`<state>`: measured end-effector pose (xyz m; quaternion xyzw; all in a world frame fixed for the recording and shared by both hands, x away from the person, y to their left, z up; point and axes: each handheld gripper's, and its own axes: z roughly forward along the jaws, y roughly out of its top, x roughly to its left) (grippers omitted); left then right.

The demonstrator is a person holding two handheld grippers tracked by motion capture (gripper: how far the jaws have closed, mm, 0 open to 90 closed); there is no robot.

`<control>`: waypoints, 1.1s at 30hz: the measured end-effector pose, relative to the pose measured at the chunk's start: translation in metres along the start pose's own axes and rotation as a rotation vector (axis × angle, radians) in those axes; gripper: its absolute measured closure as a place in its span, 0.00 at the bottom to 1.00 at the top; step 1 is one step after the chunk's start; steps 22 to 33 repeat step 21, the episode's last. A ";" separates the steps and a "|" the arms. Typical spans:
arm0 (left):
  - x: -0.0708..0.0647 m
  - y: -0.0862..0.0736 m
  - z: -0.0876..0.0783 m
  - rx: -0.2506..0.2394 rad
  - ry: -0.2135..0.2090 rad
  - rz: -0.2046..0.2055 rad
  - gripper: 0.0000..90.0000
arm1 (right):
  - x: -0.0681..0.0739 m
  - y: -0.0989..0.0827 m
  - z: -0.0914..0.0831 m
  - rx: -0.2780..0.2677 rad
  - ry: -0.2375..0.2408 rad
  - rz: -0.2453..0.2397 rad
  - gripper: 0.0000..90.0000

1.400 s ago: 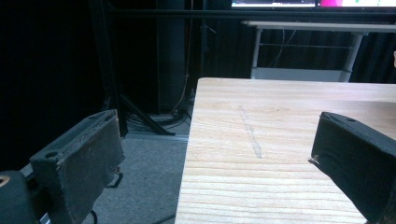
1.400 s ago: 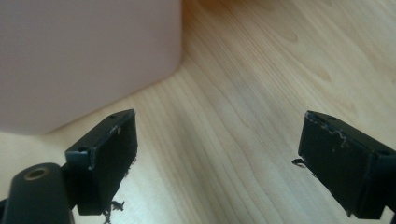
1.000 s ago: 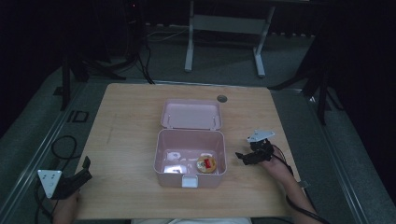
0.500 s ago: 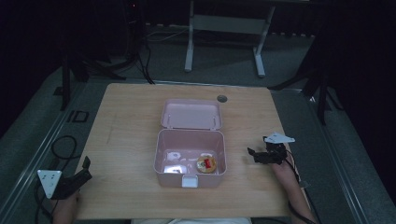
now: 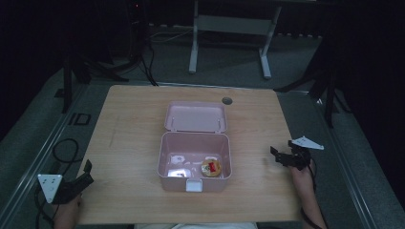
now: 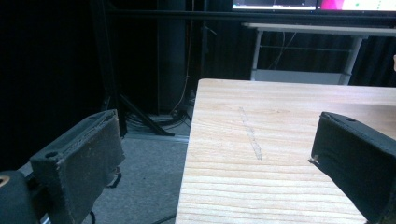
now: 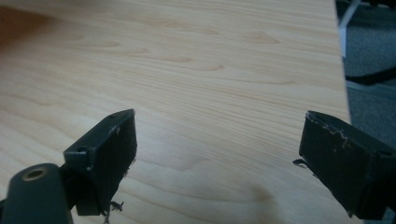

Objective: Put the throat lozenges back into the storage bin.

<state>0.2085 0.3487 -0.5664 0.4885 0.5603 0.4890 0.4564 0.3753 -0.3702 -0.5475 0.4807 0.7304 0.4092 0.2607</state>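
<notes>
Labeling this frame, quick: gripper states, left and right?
Left gripper: open, empty, at the table's near left corner.
Right gripper: open, empty, over bare table right of the pink box.

worktop (image 5: 133, 143): pale wood-grain surface, smooth, with a soft matt sheen; a faint grey scuff line (image 6: 251, 139) runs across the grain near its left edge.
box (image 5: 195, 183): pink plastic, smooth, slightly glossy; its floor throws back a bright patch of light.
lid (image 5: 196, 116): the same pink plastic, smooth, moulded ribs on the inner face.
left tongs (image 6: 215, 168): black, matt, pads with a fine rough texture like rubber or foam.
right tongs (image 7: 217, 163): black matt pads, edges frayed and chipped, small shreds hanging off.
floor (image 5: 38, 138): grey, matt, carpet-like nap.
</notes>
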 end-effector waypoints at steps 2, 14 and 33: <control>0.000 0.000 0.000 -0.001 0.001 -0.001 0.03 | -0.004 -0.001 -0.002 -0.012 -0.017 0.015 0.12; 0.000 0.000 0.000 -0.004 0.002 -0.002 0.03 | -0.012 -0.007 -0.004 0.001 -0.055 0.017 0.12; 0.000 0.000 0.000 -0.004 0.004 -0.004 0.03 | -0.013 -0.007 -0.002 0.009 -0.052 0.022 0.12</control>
